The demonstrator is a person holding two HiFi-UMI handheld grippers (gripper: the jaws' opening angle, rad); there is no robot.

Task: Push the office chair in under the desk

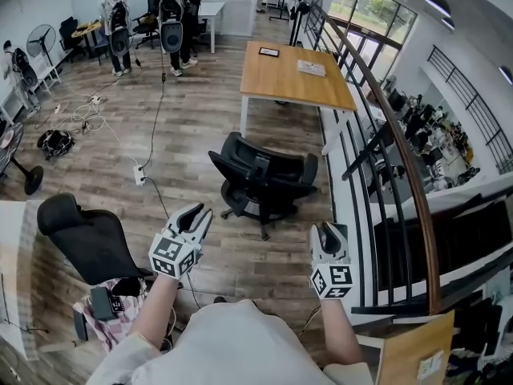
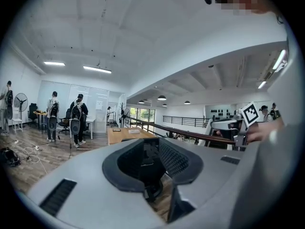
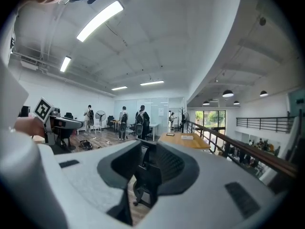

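The black office chair (image 1: 264, 179) stands on the wooden floor, pulled out from the wooden desk (image 1: 292, 74) and a short way in front of its near end. My left gripper (image 1: 194, 218) and right gripper (image 1: 329, 233) are held up side by side, nearer to me than the chair and not touching it. Both are open, with nothing between their jaws. In the left gripper view the chair's dark back (image 2: 148, 162) shows through the gap, with the desk (image 2: 121, 133) beyond. The right gripper view frames the chair (image 3: 143, 179) and the desk (image 3: 183, 140) the same way.
A metal railing with a wooden handrail (image 1: 385, 135) runs along the desk's right side. A second black chair (image 1: 84, 235) with a plaid bag (image 1: 112, 311) stands at my left. A power strip and cable (image 1: 140, 173) lie on the floor. Several people (image 1: 172, 14) stand far back.
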